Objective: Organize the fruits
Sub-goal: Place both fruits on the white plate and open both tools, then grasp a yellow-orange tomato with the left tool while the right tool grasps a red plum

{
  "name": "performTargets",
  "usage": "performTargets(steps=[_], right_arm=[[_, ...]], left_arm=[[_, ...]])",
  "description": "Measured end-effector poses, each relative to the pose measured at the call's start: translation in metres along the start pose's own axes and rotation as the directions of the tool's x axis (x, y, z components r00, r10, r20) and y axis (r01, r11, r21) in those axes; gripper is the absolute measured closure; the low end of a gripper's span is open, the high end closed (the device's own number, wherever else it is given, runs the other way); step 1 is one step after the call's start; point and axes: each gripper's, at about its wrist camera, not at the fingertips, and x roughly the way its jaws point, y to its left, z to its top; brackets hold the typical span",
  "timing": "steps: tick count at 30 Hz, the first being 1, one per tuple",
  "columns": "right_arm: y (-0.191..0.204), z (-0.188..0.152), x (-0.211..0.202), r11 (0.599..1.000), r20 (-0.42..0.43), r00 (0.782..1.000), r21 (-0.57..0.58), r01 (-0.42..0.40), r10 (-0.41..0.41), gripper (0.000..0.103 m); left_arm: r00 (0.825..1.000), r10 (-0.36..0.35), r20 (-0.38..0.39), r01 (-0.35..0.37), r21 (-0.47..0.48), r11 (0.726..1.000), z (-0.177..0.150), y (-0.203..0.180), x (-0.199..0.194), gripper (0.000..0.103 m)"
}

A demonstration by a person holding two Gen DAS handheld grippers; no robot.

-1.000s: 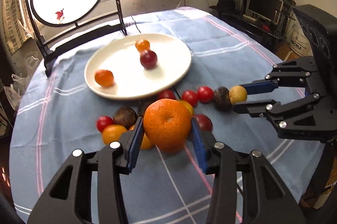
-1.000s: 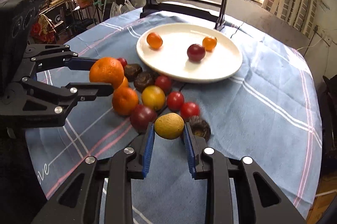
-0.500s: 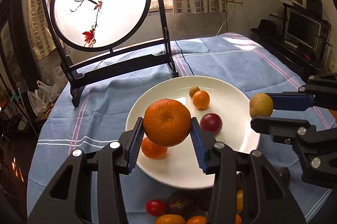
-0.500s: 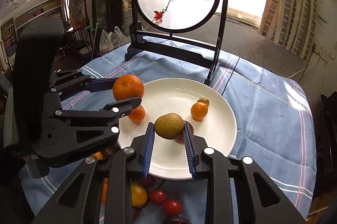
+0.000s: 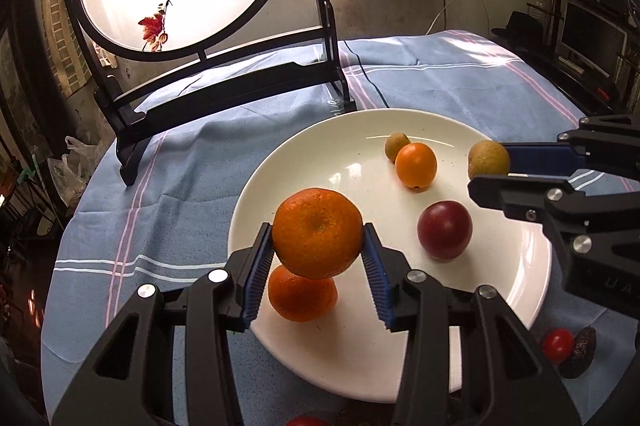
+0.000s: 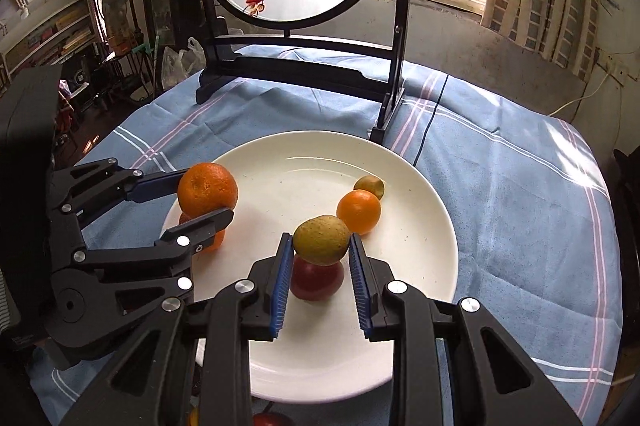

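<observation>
**2 fruits held over the plate, ready to be set down**

The left claw [image 5: 318, 258] is closed on a large orange [image 5: 317, 232], gripped at its widest part by both blue pads. The orange is held above the near left part of the white plate [image 5: 280, 161], directly over a smaller orange [image 5: 302, 294] that already lies there. The right claw [image 6: 320, 266] is closed on a yellow-green fruit [image 6: 322, 240], which hangs over a red fruit [image 6: 316, 280] on the near part of the plate. Farther in, a small orange fruit [image 6: 359, 211] and a little brownish one [image 6: 370, 187] lie touching or nearly so.

The step in hand is judged to be the release of both fruits onto the plate. It is done well if each fruit is shifted sideways to a bare patch before it is lowered; a bare stretch is seen at the far left of the plate and another at its near right. A fruit let go on top of another is likely to roll off, perhaps over the rim onto the blue cloth [image 6: 520, 165]. Each fruit is best lowered until it touches the plate, and only then are the jaws parted, slowly, so that no push is given. The 2 claws are near each other, so they are best opened 1 at a time and drawn back toward the near side. A small tomato [image 5: 557, 345] and a dark wrinkled fruit [image 5: 580, 350] are left on the cloth at the near right.
</observation>
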Motion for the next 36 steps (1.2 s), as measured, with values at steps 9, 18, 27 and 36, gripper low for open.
performTargets(steps=[9, 18, 27, 36], right_arm=[[-0.014, 0.001, 0.005, 1.0, -0.003, 1.0, 0.025, 0.016, -0.016, 0.075], [-0.025, -0.002, 0.016, 0.998, -0.03, 0.999, 0.057, 0.038, -0.037, 0.063], [-0.012, -0.026, -0.051, 0.997, 0.081, 0.995, 0.058, -0.055, 0.05, 0.046], [0.044, -0.119, -0.096, 0.986, -0.028, 0.989, -0.077, -0.145, 0.143, 0.039]], left_arm=[[1.0, 0.0, -0.012, 0.0, -0.001, 1.0, 0.0, 0.0, 0.007, 0.06], [0.999, -0.011, -0.032, 0.011, 0.0, 1.0, 0.0, -0.003, 0.013, 0.056], [0.997, 0.0, 0.075, 0.001, -0.011, 1.0, -0.008, 0.024, -0.04, 0.04], [0.998, -0.007, 0.063, 0.006, 0.01, 1.0, -0.068, 0.051, -0.094, 0.031]])
